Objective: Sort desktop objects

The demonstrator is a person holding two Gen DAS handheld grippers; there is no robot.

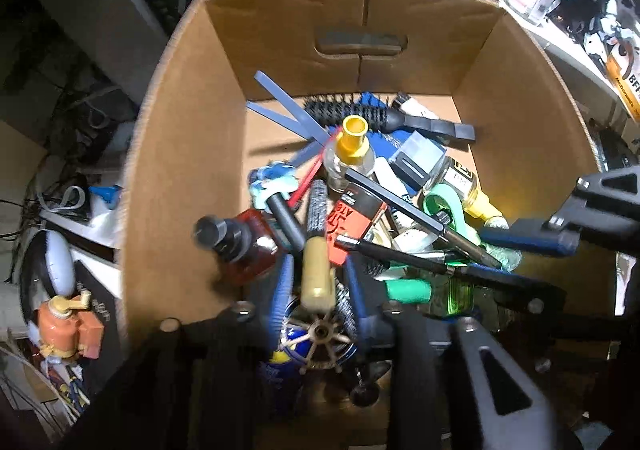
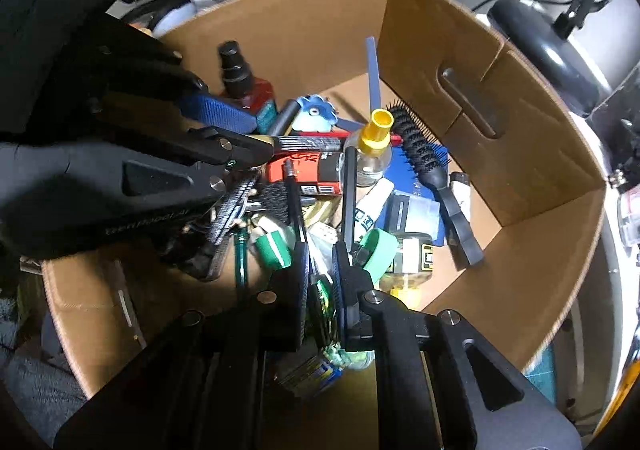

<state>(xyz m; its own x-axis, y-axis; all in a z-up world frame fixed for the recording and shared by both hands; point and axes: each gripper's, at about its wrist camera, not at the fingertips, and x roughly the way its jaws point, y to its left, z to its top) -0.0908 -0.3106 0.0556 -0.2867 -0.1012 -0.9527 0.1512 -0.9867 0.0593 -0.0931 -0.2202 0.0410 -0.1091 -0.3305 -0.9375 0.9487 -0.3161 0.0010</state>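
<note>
Both claws work inside the cardboard box. Left claw is clenched on a gold-handled brush with a grey glittery shaft, lifted over the pile at its 6 o'clock. Right claw stands narrowly parted around a green translucent item – whether it grips is unclear.

At the pile's centre stands a clear bottle with a yellow cap; a red bottle with a black sprayer leans at 9 o'clock, a black round hairbrush lies at 12 o'clock.

Only the left wrist view shows an orange figurine outside the box. Only the right wrist view shows the left claw's jaws from the side, pinching the brush.
</note>
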